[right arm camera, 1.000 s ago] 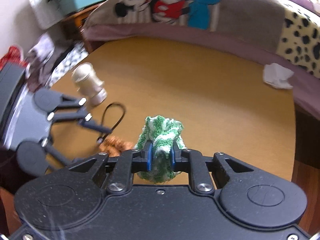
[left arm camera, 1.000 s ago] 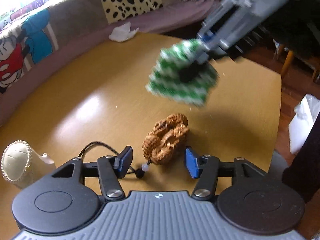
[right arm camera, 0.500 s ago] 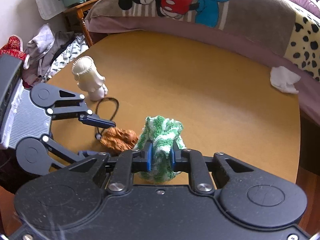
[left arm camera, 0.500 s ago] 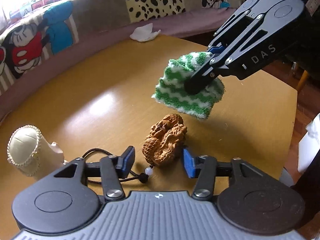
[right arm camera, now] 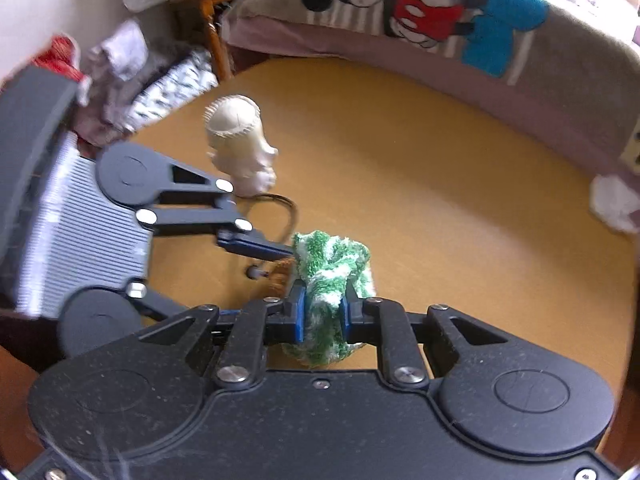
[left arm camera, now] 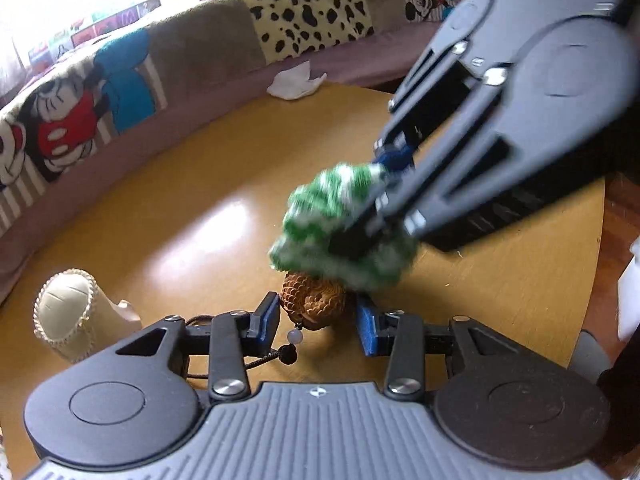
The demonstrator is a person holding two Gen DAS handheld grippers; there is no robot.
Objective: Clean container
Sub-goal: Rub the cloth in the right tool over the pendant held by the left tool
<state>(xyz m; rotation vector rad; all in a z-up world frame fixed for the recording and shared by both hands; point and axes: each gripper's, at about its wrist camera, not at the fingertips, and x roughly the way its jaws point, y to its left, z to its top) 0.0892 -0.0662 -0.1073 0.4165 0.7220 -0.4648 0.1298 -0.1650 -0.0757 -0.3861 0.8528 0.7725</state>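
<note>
The left gripper (left arm camera: 316, 322) sits low over the wooden table (left arm camera: 168, 216), its jaws closing in on the carved wooden charm (left arm camera: 314, 300) that lies between the blue pads; the left pad looks to be right against the scaly carving, while a sliver of gap shows at the right pad, so it is not clamped yet. A black cord (left arm camera: 262, 362) with a pale bead (left arm camera: 295, 336) trails from the charm under the left finger. The right gripper (right arm camera: 324, 312) is clenched tight on a green and white cloth (right arm camera: 330, 268), bunched up between its pads. In the left wrist view that cloth (left arm camera: 340, 228) is blurred and pressed down on top of the charm, covering its far half. In the right wrist view only a scrap of the brown charm (right arm camera: 280, 278) peeks out left of the cloth. A cream-coloured figurine (left arm camera: 74, 314) stands on the table, near the left gripper on its left side. A crumpled white tissue (left arm camera: 294, 84) lies at the table's far edge, against the cartoon-print blanket (left arm camera: 80, 120) along the sofa.
</note>
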